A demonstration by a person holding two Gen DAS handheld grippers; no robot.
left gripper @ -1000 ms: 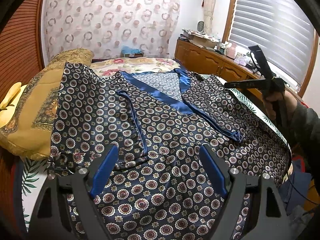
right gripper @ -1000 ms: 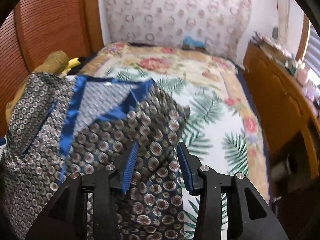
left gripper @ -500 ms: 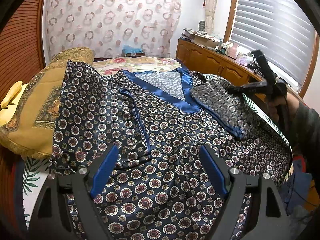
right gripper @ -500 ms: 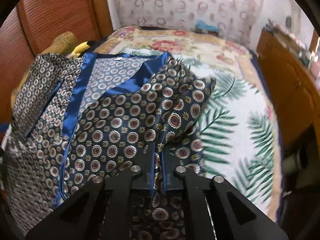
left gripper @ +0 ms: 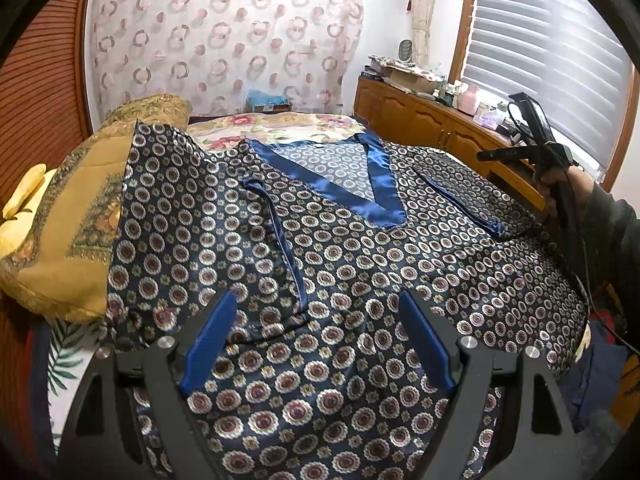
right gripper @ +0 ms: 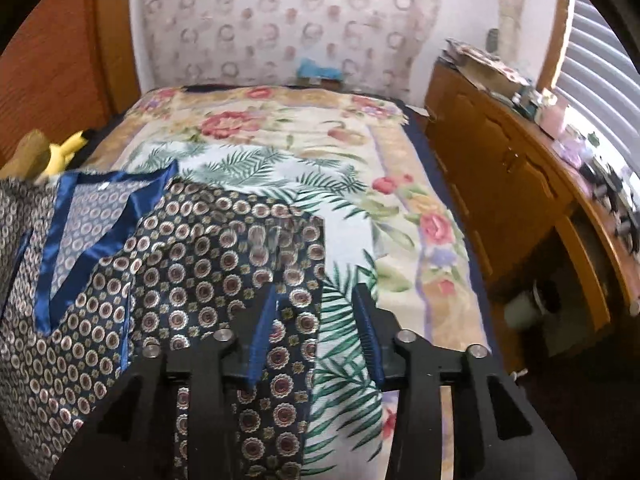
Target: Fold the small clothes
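A navy satin top (left gripper: 320,248) with a ring pattern and a blue V-neck band (left gripper: 376,192) lies spread face up on the bed. Both sleeves are folded in over its body. My left gripper (left gripper: 316,340) is open and empty, hovering over the lower part of the top. My right gripper (right gripper: 316,336) is open over the top's right edge (right gripper: 240,264), with the folded right sleeve lying loose below it. The right gripper's body also shows in the left wrist view (left gripper: 536,152), held in a hand.
The bed cover (right gripper: 360,184) has a floral and palm print. A gold pillow (left gripper: 76,216) and a yellow soft toy (left gripper: 24,200) lie at the left. A wooden cabinet (right gripper: 520,184) with clutter on top runs along the right, under a blinded window (left gripper: 548,48).
The right gripper was shut on the right sleeve half a second ago. It has opened and let the sleeve go, which now lies folded inward over the top. The left gripper stayed put.
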